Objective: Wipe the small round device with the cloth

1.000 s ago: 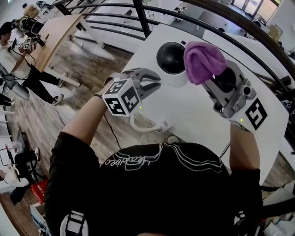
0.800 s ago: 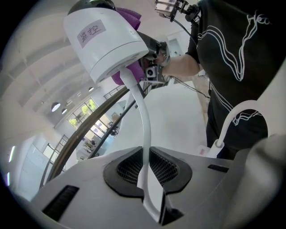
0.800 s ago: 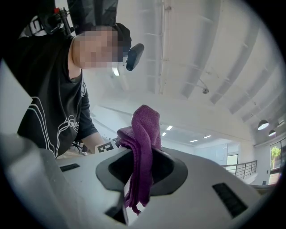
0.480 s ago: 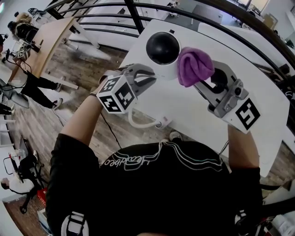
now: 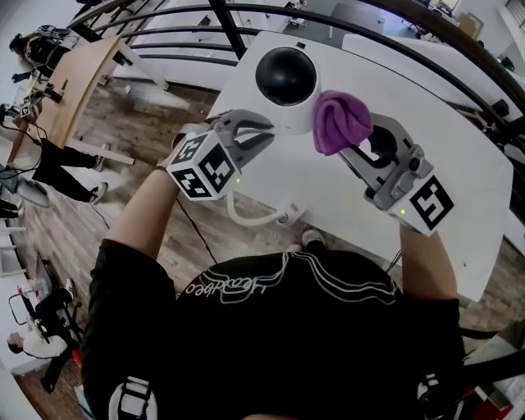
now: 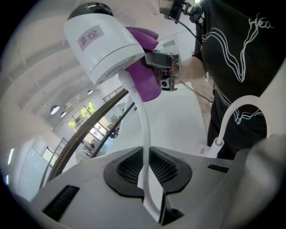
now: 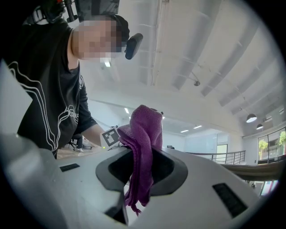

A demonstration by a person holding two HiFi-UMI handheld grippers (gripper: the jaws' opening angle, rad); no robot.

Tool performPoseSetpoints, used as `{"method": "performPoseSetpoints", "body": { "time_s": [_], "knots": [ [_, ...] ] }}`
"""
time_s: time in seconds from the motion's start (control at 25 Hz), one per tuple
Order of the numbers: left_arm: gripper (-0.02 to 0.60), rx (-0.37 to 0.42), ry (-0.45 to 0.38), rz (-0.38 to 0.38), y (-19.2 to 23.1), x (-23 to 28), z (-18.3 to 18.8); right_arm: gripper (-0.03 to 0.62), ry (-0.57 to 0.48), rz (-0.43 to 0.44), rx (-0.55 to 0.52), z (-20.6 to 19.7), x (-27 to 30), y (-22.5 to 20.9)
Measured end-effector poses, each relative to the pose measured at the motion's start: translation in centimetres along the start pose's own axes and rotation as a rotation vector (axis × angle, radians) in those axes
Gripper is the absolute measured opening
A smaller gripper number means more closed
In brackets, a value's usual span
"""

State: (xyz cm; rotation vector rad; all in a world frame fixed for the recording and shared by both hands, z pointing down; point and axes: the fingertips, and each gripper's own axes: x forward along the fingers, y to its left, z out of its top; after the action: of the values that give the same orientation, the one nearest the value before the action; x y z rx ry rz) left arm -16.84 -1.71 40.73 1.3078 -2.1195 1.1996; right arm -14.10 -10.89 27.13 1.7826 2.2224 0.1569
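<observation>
The small round device has a white body and a black dome; it shows over the white table. Its white cable runs into my left gripper, which is shut on it just left of the device. In the left gripper view the device shows a labelled white side. My right gripper is shut on the bunched purple cloth, which presses the device's right flank. The cloth hangs between the right gripper's jaws.
The cable loops off the table's near edge to a white plug. A black railing runs behind the table. A wooden table and people stand on the floor below at the left.
The cloth has slid from beside the black dome down to the device's white right flank. The left gripper keeps its hold on the cable.
</observation>
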Motion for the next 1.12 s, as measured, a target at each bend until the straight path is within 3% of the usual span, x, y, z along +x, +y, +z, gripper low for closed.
{"method": "performPoseSetpoints", "body": {
  "time_s": [0.2,0.36,0.52,0.64,0.88,1.12],
  "knots": [
    [0.048,-0.002,-0.012,-0.011,0.0,0.0,-0.1,0.067,0.051,-0.031,0.027,-1.6,-0.6,1.2],
    [0.049,0.004,-0.015,-0.016,0.0,0.0,0.2,0.066,0.030,-0.066,0.111,-1.6,-1.9,2.1],
    [0.048,0.005,-0.012,-0.014,-0.2,0.2,0.0,0.066,0.070,-0.102,0.073,-1.4,-2.9,3.3],
    [0.048,0.002,-0.017,-0.009,-0.2,0.1,-0.1,0.067,0.080,-0.124,-0.013,0.7,-3.2,4.0],
    [0.049,-0.007,-0.014,0.007,-0.1,0.2,0.3,0.066,0.146,-0.111,-0.286,4.6,-3.2,4.7],
    [0.049,-0.036,-0.013,0.029,-0.4,0.0,0.3,0.066,0.203,-0.079,-0.633,7.9,-1.2,4.9]
  ]
}}
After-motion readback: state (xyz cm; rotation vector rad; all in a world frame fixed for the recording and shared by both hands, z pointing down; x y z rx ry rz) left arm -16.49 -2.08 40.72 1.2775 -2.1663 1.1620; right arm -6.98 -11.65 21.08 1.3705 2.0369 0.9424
